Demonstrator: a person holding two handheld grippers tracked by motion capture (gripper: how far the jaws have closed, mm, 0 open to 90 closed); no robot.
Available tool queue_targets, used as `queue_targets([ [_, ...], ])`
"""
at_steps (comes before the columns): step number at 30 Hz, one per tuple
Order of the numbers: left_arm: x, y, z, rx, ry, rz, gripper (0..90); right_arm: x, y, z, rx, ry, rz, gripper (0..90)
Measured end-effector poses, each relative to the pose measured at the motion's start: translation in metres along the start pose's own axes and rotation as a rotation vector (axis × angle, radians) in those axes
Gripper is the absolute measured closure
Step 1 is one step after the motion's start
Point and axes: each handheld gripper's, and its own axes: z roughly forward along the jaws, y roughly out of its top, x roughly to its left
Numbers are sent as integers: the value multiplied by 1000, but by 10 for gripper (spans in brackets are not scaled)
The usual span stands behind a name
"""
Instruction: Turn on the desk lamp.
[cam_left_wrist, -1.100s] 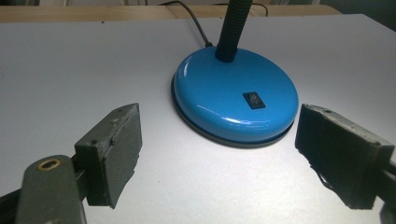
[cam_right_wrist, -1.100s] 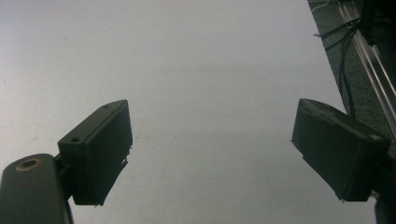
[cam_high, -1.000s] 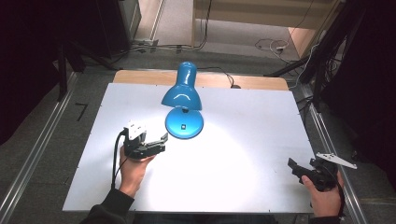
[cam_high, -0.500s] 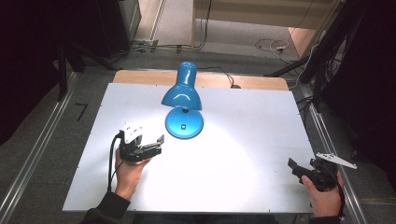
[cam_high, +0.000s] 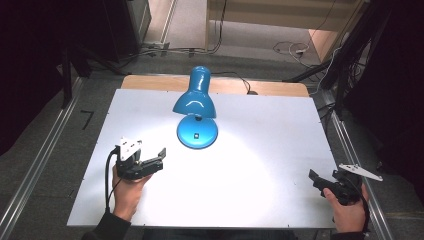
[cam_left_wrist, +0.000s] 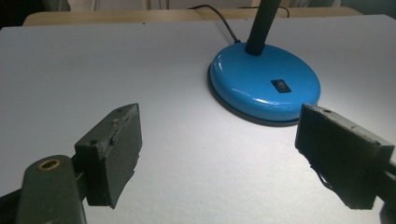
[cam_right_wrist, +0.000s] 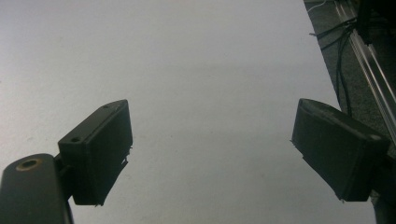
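A blue desk lamp (cam_high: 196, 102) stands lit at the middle back of the white table (cam_high: 260, 130), its round base (cam_left_wrist: 264, 87) carrying a small black switch (cam_left_wrist: 281, 85). My left gripper (cam_high: 161, 156) is low over the table's left front, open and empty, pointing toward the lamp base about a hand's width away. In the left gripper view its jaws stand wide apart with the base ahead to the right. My right gripper (cam_high: 314, 176) hovers open and empty over the table's right front corner; bare tabletop (cam_right_wrist: 196, 93) lies between its jaws.
The lamp's black cord (cam_left_wrist: 220, 18) runs off the back edge past a wooden strip (cam_high: 225, 85). Metal rails (cam_high: 355, 155) flank the table. Cables (cam_right_wrist: 345, 51) lie on the floor to the right. A bright pool of light falls in front of the lamp.
My left gripper has drifted slightly toward the near edge and left, away from the lamp base. The right gripper and the lamp have stayed put.
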Motion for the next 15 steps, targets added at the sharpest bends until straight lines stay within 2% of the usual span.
queue_targets([
  [7,17,-9,-17,0,45,-33,152,-1,0,-1,2,-2,5,110],
  [15,33,-24,-28,36,87,-43,145,-2,-1,-1,2,-8,5,110],
])
